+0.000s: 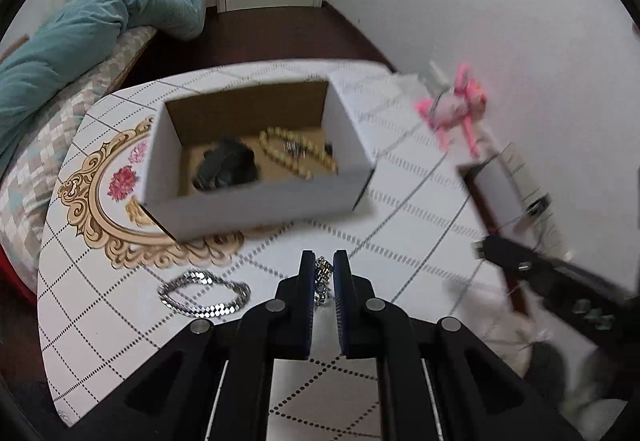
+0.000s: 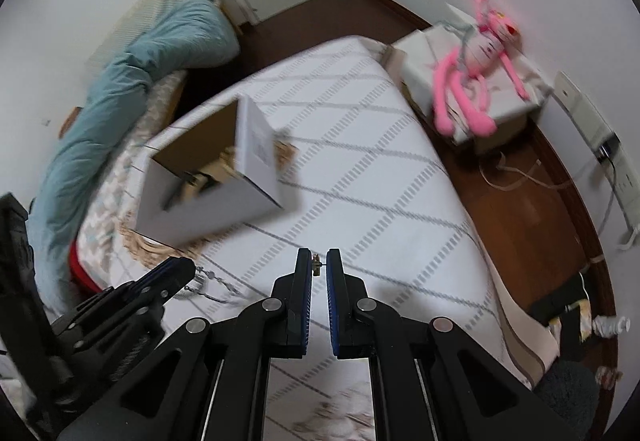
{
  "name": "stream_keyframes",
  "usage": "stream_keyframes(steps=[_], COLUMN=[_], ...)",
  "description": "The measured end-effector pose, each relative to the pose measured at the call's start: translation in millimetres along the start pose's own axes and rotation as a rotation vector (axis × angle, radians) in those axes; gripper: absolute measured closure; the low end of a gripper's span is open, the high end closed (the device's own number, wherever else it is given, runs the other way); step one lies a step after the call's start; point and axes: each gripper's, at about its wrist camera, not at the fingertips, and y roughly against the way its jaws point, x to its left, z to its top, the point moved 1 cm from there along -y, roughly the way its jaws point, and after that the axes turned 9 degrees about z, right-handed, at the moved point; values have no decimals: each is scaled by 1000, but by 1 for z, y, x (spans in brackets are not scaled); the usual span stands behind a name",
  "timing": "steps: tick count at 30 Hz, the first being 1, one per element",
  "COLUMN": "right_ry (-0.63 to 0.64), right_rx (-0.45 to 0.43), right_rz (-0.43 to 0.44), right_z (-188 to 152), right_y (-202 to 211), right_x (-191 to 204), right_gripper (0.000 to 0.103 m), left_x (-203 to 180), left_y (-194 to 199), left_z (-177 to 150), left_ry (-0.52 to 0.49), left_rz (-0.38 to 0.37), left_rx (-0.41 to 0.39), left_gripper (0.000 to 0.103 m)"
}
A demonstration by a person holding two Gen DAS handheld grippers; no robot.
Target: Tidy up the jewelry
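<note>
An open white cardboard box (image 1: 256,201) stands on the round white table (image 1: 400,201); inside lie a gold bead necklace (image 1: 298,155) and a dark item (image 1: 226,169). A silver bracelet (image 1: 202,293) lies on the table left of my left gripper (image 1: 323,277), which is shut on a silver and gold chain piece (image 1: 322,273). My right gripper (image 2: 319,267) is shut on a small metal piece (image 2: 316,264) above the table; it shows at the right of the left wrist view (image 1: 480,247). The box (image 2: 208,185) sits ahead to the left. The left gripper (image 2: 176,273) shows at lower left.
A bed with a teal duvet (image 1: 100,29) lies to the left. A pink plush toy (image 2: 476,65) sits on a white box (image 2: 500,109) by the wall. A power strip with cables (image 2: 608,153) is on the right wall. A brown wood floor surrounds the table.
</note>
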Motion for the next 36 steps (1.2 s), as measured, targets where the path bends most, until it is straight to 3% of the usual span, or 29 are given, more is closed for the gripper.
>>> stream_keyframes(steps=[4, 7, 15, 21, 22, 24, 25, 26, 36], right_ry=[32, 40, 34, 21, 19, 19, 19, 20, 32], right_rx=[-12, -10, 59, 68, 65, 59, 57, 55, 74], right_rz=[41, 57, 49, 41, 40, 40, 40, 40, 38], right_z=[19, 24, 2, -10, -10, -11, -11, -11, -22], right_y=[-3, -8, -32, -34, -33, -31, -30, -30, -38], right_x=[23, 33, 32, 26, 26, 26, 26, 27, 32], right_gripper=[95, 95, 95, 95, 95, 95, 95, 95, 95], left_x=[31, 43, 78, 96, 98, 104, 108, 111, 96], left_y=[12, 9, -35, -46, -46, -38, -33, -30, -27], left_z=[18, 17, -41, -68, -70, -75, -78, -81, -95], left_ry=[74, 102, 158, 216, 217, 210, 212, 214, 101], left_rz=[-75, -83, -39, -5, 8, 33, 43, 46, 140], left_rx=[15, 37, 176, 235, 241, 233, 221, 212, 144], left_gripper=[97, 97, 97, 95, 91, 72, 52, 47, 47])
